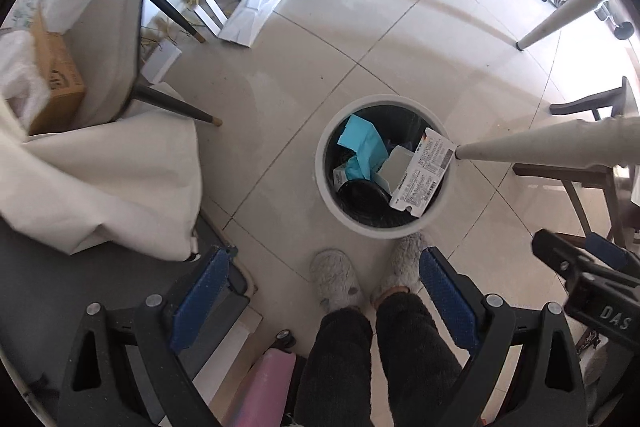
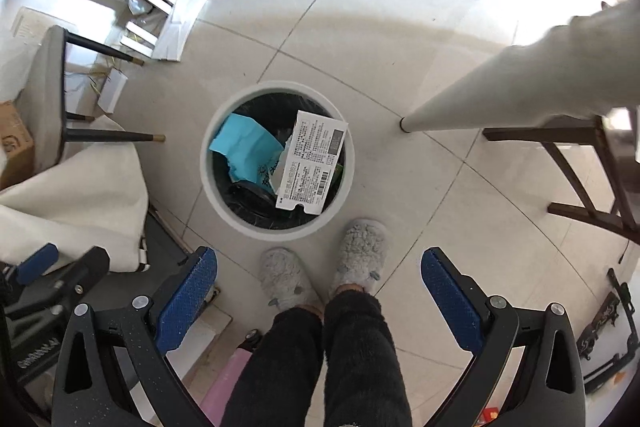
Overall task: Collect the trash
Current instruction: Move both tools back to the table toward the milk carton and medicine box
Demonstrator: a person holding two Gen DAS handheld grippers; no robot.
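Both grippers high over the waste bin, nothing held.

Left gripper and right gripper point straight down, jaws wide apart and empty. White round waste bin stands on the tiled floor just ahead of the person's grey slippers, beside a white table leg. Inside: a flattened printed carton leaning on the rim, crumpled blue paper, a black lid, possibly a liner under it. Judged: this batch is binned. Still loose at the floor's far edge: white flattened packaging and boxes, perhaps trash too.
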